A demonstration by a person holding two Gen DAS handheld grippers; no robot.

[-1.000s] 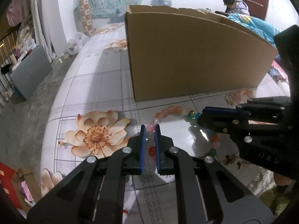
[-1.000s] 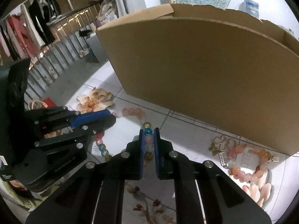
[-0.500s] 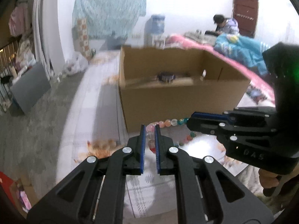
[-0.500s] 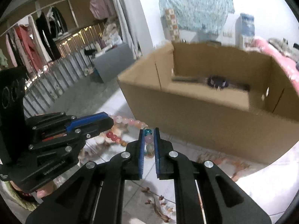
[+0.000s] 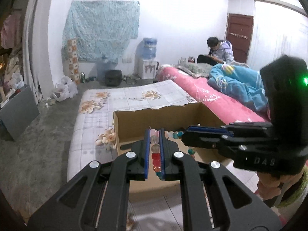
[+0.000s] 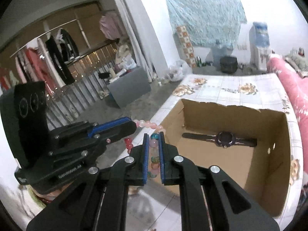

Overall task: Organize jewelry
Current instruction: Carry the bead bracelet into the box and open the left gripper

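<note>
A string of pink, red and teal beads [image 5: 156, 156] hangs in the air, stretched between my two grippers. My left gripper [image 5: 154, 131] is shut on one part of it. My right gripper [image 6: 153, 136] is shut on another part, with pink beads [image 6: 149, 124] running across to the left gripper [image 6: 133, 125]. In the left wrist view the right gripper [image 5: 184, 134] reaches in from the right. Both hover over the near left corner of an open cardboard box [image 6: 221, 105], also seen as the box [image 5: 163, 118]. A dark wristwatch [image 6: 225, 139] lies flat on the box floor.
The box stands on a table with a flowered cloth [image 5: 125, 96]. A pink bed [image 5: 211, 98] with a blue quilt runs along the right, and a person [image 5: 221, 50] sits at its far end. A water dispenser [image 5: 147, 61] and a clothes rail [image 6: 57, 57] stand beyond.
Both grippers have risen together with the bead string, from the tabletop in front of the box to above its rim. The box's inside and the watch have come into view.
</note>
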